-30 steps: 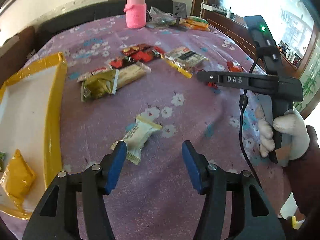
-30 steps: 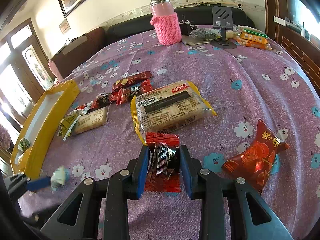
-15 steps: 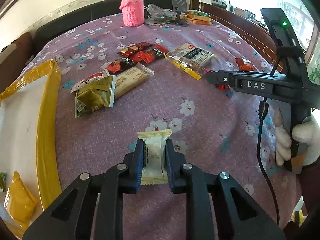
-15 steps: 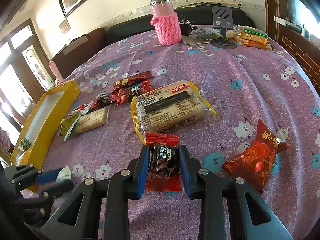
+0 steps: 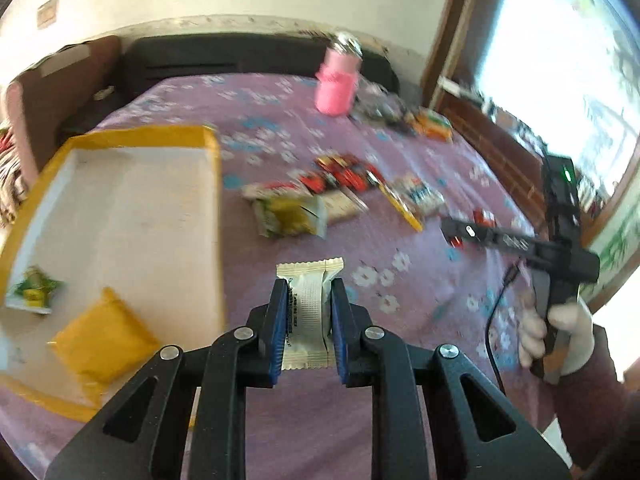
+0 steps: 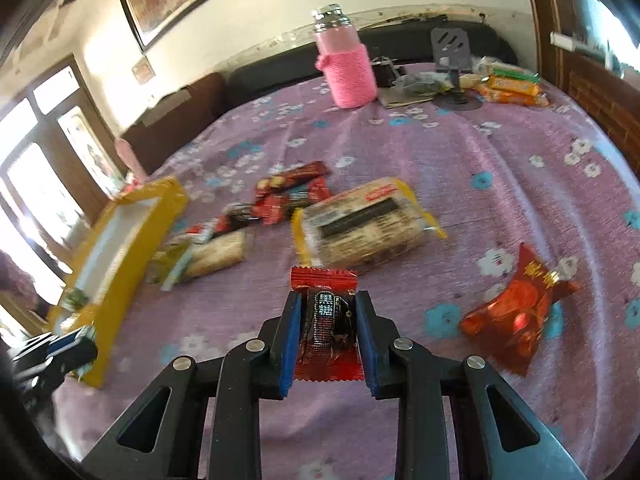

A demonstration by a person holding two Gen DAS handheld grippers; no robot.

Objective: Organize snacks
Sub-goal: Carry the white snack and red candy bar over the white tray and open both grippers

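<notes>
We see left gripper (image 5: pixel 307 316) clamped on a cream snack bar (image 5: pixel 310 312), crimped ends; right gripper (image 6: pixel 328 332) has just been closing, pinching a red-black candy wrapper (image 6: pixel 326 328).

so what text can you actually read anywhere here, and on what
No text reads clearly in either view.
Red snack packet in the right gripper: black label, print too small.
White snack packet in the left gripper: print too small.
Large clear cracker pack: blurred.
Red foil bag: gold characters, blurred.
</notes>
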